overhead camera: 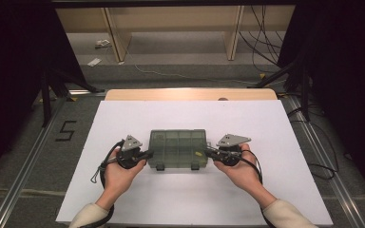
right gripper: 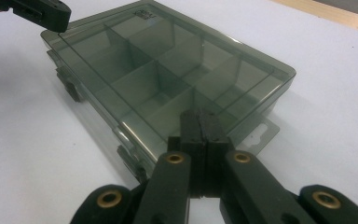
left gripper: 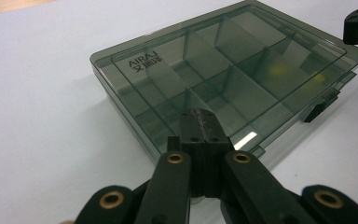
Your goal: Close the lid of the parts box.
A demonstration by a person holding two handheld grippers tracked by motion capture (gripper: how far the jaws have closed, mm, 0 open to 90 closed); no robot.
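A smoky translucent compartment box (overhead camera: 178,147) lies flat on the white sheet with its lid down and two latches on the side nearest me. The lid (left gripper: 223,60) carries an AIRAJ mark, and something small and yellow (left gripper: 277,70) shows through it. My left gripper (overhead camera: 148,153) is shut with nothing between its jaws, its tip (left gripper: 200,114) at the box's left short side. My right gripper (overhead camera: 207,152) is also shut and empty, its tip (right gripper: 199,114) at the box's right short side (right gripper: 261,93). Whether either tip touches the box I cannot tell.
The white sheet (overhead camera: 123,199) covers the table, whose wooden edge (overhead camera: 190,94) shows at the far side. A black "5" mark (overhead camera: 66,129) lies on the floor at the left. Dark stands, cables and a wooden shelf (overhead camera: 171,28) stand beyond the table.
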